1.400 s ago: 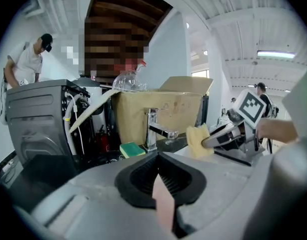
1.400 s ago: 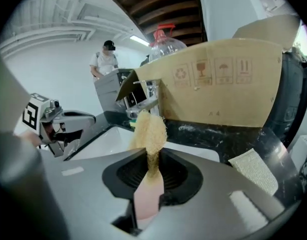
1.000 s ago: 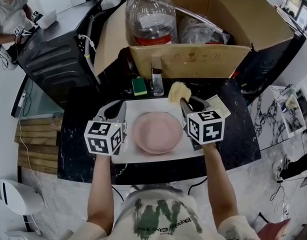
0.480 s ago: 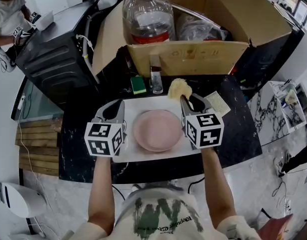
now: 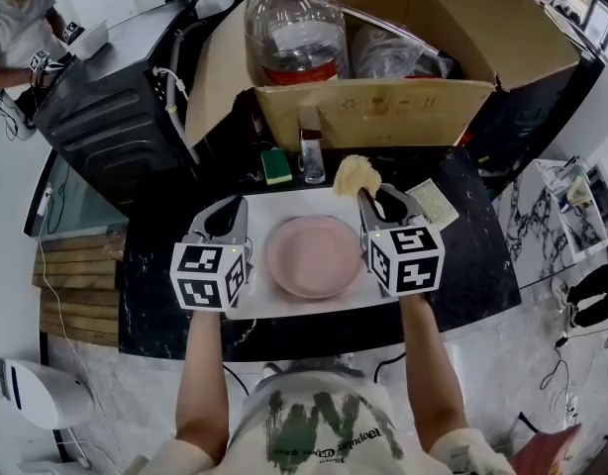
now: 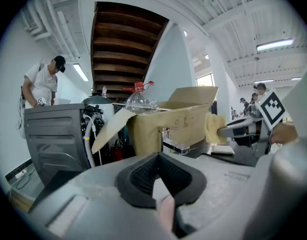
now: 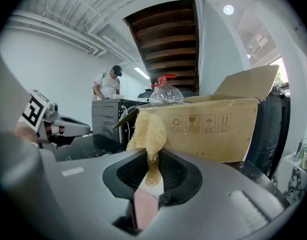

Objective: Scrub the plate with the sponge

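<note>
A pink plate (image 5: pixel 312 256) lies on a white tray (image 5: pixel 284 305) on the dark counter. My right gripper (image 5: pixel 366 198) hovers at the plate's right rim, shut on a pale yellow fibrous sponge (image 5: pixel 355 176) that sticks out past the fingertips over the tray's far edge. In the right gripper view the sponge (image 7: pixel 149 131) stands pinched between the jaws of the right gripper (image 7: pixel 152 166). My left gripper (image 5: pixel 225 211) is just left of the plate, over the tray's left edge. Its jaws are together with nothing between them, as the left gripper view shows of the left gripper (image 6: pixel 157 171).
A green sponge (image 5: pixel 276 167) and a small clear container (image 5: pixel 311 162) sit behind the tray. A large open cardboard box (image 5: pixel 383 107) with a water bottle (image 5: pixel 296 33) blocks the back. A dark machine (image 5: pixel 116 97) stands at the back left, with a person beyond it.
Almost nothing has changed. Both grippers stay beside the plate, and the right one still grips the sponge. Only the view has shifted slightly.
</note>
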The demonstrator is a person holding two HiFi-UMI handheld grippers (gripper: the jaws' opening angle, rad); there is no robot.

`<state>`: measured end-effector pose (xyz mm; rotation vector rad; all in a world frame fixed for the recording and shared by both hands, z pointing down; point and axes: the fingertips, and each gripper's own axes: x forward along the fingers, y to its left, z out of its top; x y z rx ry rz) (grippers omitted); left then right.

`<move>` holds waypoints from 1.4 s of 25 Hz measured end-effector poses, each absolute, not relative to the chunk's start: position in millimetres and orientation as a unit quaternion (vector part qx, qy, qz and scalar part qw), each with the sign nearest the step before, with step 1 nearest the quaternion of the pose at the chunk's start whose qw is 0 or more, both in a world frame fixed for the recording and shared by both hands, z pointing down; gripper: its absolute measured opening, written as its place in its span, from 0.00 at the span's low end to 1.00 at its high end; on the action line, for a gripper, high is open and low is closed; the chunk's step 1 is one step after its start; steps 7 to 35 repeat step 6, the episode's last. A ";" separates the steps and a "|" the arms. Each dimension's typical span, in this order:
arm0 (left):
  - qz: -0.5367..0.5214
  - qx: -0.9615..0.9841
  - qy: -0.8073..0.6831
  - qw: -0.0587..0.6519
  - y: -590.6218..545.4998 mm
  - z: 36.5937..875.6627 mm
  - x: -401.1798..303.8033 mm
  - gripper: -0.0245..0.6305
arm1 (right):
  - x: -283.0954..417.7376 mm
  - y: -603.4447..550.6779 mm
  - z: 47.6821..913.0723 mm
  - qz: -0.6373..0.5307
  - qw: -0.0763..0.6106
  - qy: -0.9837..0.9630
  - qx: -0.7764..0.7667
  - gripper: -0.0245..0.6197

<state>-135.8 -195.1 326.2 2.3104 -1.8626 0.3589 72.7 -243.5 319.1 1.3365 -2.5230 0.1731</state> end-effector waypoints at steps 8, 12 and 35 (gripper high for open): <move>0.119 0.771 -0.620 0.078 -193.7 326.6 -134.4 0.04 | 72.9 -240.8 320.2 0.058 0.142 -0.873 0.462 0.13; 0.119 0.771 -0.620 0.078 -193.7 326.6 -134.4 0.04 | 72.9 -240.8 320.2 0.058 0.142 -0.873 0.462 0.13; 0.119 0.771 -0.620 0.078 -193.7 326.6 -134.4 0.04 | 72.9 -240.8 320.2 0.058 0.142 -0.873 0.462 0.13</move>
